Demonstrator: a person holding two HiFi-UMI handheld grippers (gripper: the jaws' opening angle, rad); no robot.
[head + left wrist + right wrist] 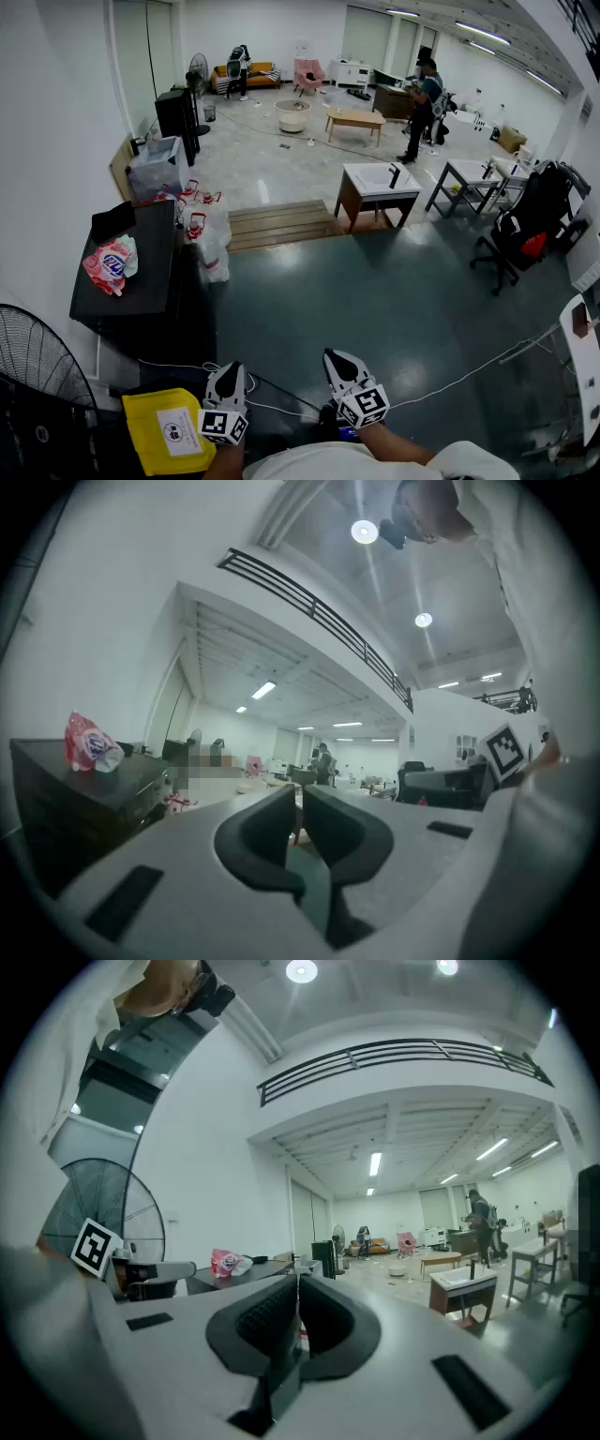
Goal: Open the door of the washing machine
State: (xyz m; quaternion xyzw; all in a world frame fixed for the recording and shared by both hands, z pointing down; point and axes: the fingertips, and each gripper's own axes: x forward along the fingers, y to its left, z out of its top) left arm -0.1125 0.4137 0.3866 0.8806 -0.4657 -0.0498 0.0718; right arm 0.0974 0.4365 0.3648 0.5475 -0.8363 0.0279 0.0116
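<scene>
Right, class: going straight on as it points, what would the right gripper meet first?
Nothing close: the right gripper, shut and level, faces open floor; possibly the bags beyond, depth unclear.

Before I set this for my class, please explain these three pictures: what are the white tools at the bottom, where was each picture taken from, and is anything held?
There is no robot: a person holds two hand tools, each with two jaws and a cube of square markers. The head view comes from a camera on the person's head; the left gripper and right gripper show at its bottom. The other two pictures come from cameras riding on each gripper, looking along its jaws. Both pairs of jaws are closed, with nothing between them. On the dark table lies a pink bag. No washing machine is in view.
</scene>
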